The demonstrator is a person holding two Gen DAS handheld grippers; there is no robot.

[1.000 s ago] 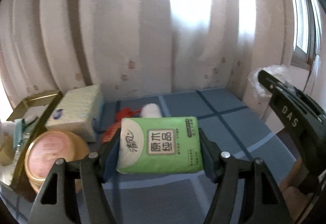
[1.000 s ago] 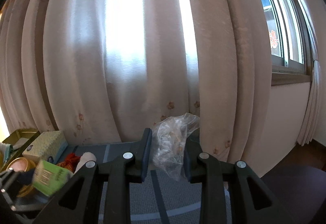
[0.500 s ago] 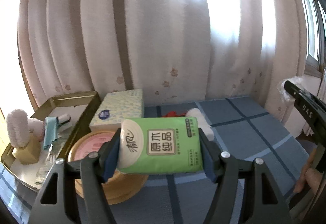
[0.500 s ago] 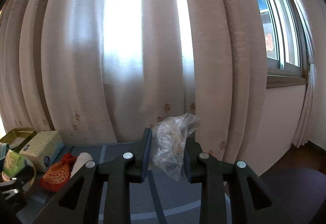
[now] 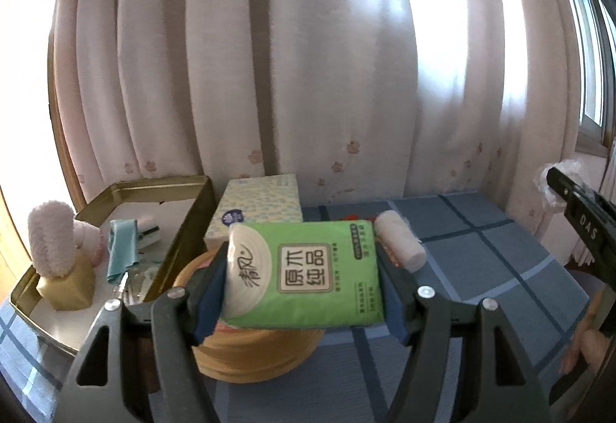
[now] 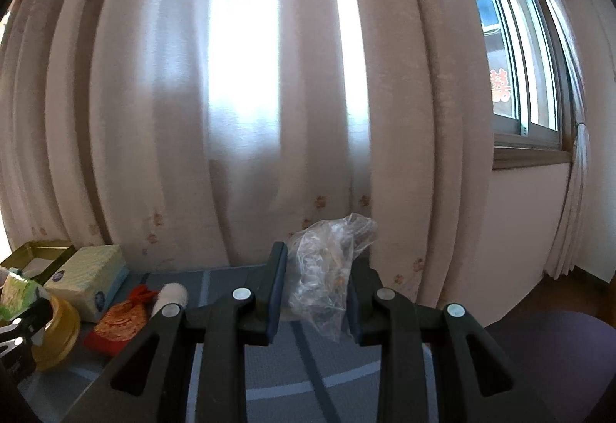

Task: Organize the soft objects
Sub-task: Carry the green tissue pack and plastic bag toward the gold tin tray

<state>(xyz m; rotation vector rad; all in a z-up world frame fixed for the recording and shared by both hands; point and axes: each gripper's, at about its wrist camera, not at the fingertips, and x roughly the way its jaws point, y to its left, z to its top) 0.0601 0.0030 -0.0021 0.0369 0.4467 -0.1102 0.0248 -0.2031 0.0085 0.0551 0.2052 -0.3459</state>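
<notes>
Green tissue pack [image 5: 304,274] clamped in left tool [image 5: 304,292] above round box's rim [image 5: 184,274] (right tool [image 6: 316,297] pinching plastic bag [image 6: 327,269]).

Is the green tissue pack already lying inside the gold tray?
No, the left tool holds the green tissue pack in the air, beside the gold tray.

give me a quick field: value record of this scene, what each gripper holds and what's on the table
left gripper: shut on green tissue pack, held above round tin
right gripper: shut on clear plastic bag, held off the table
table: blue checked cloth
tray: gold, at left, holds plush toy and small items
beside tray: tissue box
also on table: red pouch, white roll
</notes>
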